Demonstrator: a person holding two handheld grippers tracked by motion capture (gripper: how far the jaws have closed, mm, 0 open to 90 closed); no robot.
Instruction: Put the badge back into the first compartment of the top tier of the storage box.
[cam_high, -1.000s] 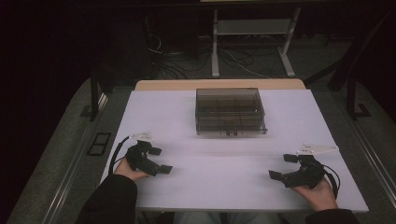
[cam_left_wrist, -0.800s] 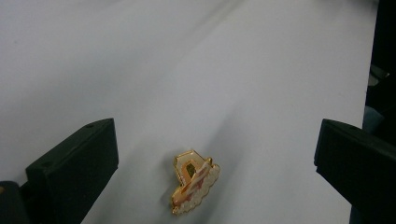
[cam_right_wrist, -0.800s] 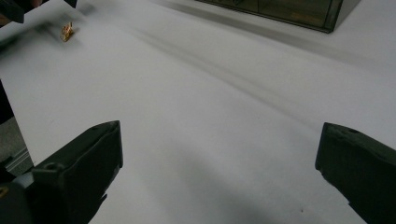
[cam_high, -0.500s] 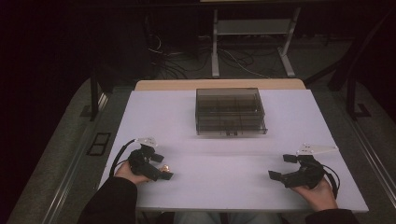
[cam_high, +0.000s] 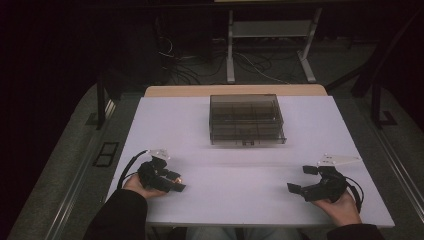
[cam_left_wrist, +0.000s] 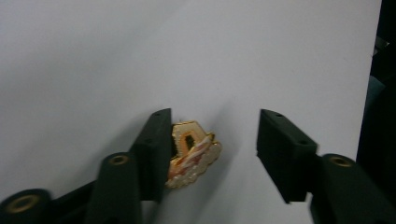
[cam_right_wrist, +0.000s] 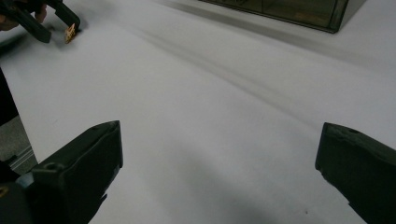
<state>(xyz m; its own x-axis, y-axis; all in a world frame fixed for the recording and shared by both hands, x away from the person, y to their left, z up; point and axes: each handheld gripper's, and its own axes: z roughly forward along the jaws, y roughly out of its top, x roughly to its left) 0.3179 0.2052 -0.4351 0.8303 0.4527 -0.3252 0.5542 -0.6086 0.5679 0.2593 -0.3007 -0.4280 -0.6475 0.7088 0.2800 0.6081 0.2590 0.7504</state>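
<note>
A small gold and red enamel pin (cam_left_wrist: 191, 154) lies on the white table, leaning against the inner face of one jaw of my left gripper (cam_left_wrist: 215, 116). Its jaws stand wide apart around it, and the other jaw is well clear of it. In the high view the left gripper (cam_high: 175, 181) is near the front left of the table, with the pin (cam_high: 181, 180) a gold glint at its tips. My right gripper (cam_high: 298, 180) rests at the front right, open with nothing between its jaws (cam_right_wrist: 219, 130). The right gripper view also catches the pin (cam_right_wrist: 70, 32) far off.
A smoky transparent box (cam_high: 246, 120) with inner compartments and a shut lid stands at the back centre of the white table (cam_high: 240, 200); its corner shows in the right gripper view (cam_right_wrist: 299, 11). A metal frame and cables lie on the dark floor behind.
The left gripper has turned and shifted slightly right along the table front, and the gold pin now shows at its jaws. The right gripper has stayed put.
</note>
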